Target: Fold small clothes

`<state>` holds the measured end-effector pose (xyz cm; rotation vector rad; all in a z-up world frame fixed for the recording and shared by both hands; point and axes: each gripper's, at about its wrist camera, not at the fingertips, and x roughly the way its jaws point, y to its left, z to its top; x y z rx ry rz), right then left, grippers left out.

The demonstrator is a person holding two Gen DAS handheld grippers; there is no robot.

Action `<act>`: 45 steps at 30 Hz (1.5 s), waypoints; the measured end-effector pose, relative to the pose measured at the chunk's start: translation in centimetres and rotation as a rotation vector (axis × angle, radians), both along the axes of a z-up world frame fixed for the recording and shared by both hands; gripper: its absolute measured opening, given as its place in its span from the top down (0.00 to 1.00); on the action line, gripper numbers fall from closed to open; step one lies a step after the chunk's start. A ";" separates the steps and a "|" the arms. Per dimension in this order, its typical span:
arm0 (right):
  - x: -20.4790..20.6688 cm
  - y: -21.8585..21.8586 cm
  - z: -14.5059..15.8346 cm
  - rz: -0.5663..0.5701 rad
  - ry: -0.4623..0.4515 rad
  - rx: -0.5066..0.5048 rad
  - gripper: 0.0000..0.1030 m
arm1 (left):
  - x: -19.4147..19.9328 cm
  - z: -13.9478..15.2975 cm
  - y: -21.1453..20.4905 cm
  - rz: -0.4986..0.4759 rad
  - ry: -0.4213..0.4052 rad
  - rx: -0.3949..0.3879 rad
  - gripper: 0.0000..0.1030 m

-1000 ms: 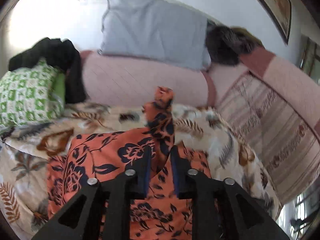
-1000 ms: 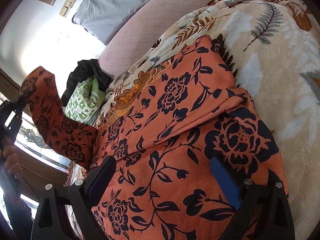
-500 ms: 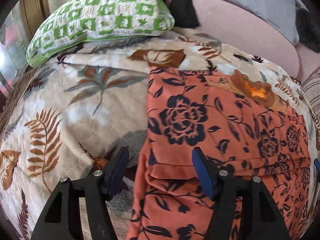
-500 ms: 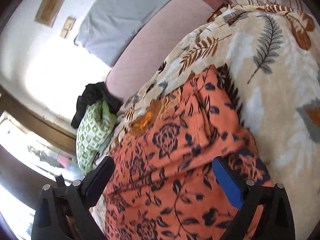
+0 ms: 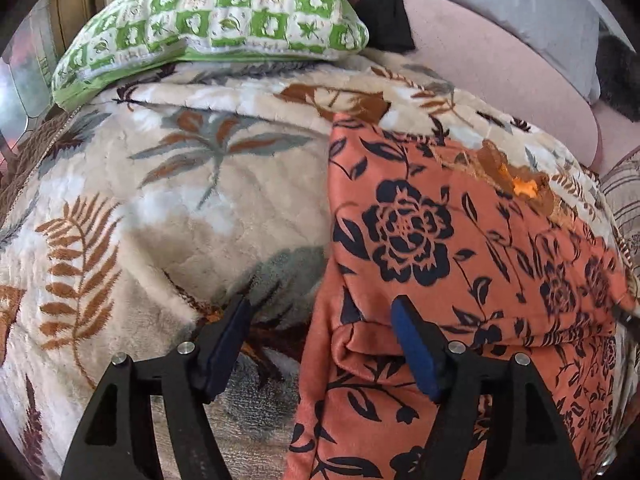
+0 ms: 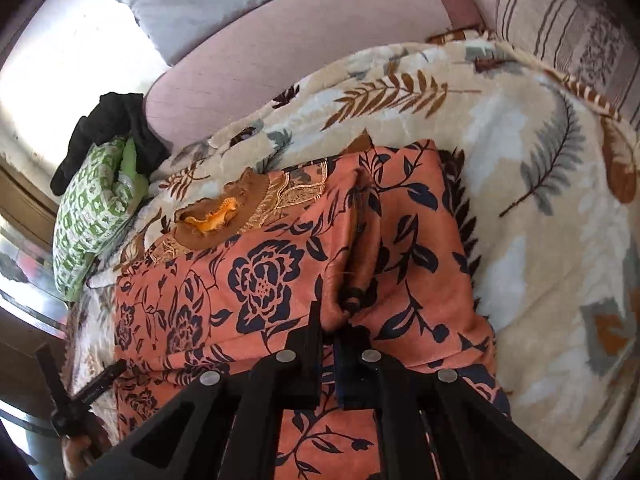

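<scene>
Lying lengthwise toward the pillows, the orange garment (image 6: 280,280) is pinched by the right hand-held gripper (image 6: 332,320); the left hand-held gripper (image 5: 320,320) is opening, gripping nothing.

Bright daylight, strong fisheye warp

The wall (image 6: 60,60) is glared out white near the window; edges bend and darken, and the bedspread (image 5: 180,208) looks sharp with soft shadows.

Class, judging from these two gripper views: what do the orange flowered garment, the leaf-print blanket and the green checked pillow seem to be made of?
Orange flowered garment: thin, smooth woven cloth, probably; it folds in soft, sharp creases.
Leaf-print blanket: plush fleece, likely; fuzzy, embossed pile.
Green checked pillow: quilted printed cotton, seemingly; stitched puffy squares.
</scene>
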<state>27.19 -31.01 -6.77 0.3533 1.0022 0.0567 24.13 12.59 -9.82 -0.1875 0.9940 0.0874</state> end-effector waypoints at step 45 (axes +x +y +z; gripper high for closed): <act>-28.0 -9.6 -3.1 -0.053 0.027 0.282 0.13 | -26.1 -1.2 1.7 -0.048 0.080 -0.296 0.09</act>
